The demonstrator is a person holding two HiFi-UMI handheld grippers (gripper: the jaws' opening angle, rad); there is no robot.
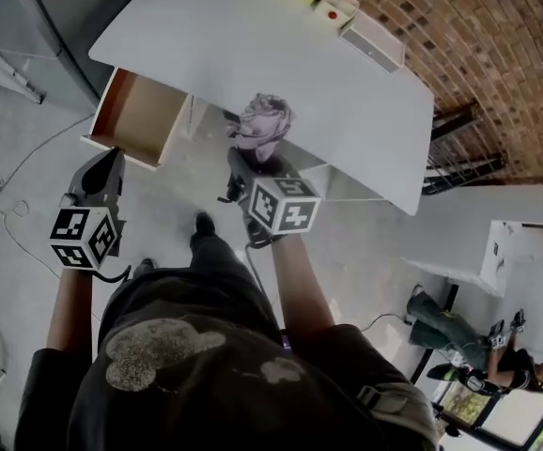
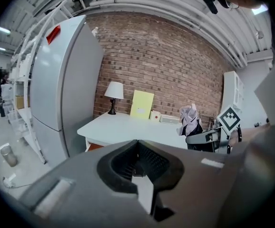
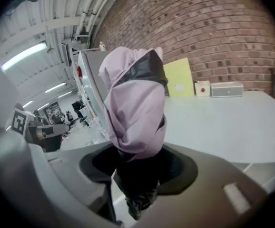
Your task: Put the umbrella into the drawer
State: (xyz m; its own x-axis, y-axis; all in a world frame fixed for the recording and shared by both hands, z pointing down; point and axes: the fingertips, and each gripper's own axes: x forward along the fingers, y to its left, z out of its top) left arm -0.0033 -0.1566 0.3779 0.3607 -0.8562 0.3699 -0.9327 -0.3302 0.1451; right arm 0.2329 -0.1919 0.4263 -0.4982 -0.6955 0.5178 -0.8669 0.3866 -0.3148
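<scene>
Right hand-held gripper pinches 1 folded umbrella; left hand-held gripper pressed together, near 1 open drawer.

Person in dark T-shirt with pale blotchy print, dark trousers, black shoes; left gripper and right gripper dark grey, each carrying a white cube of black square markers.
</scene>
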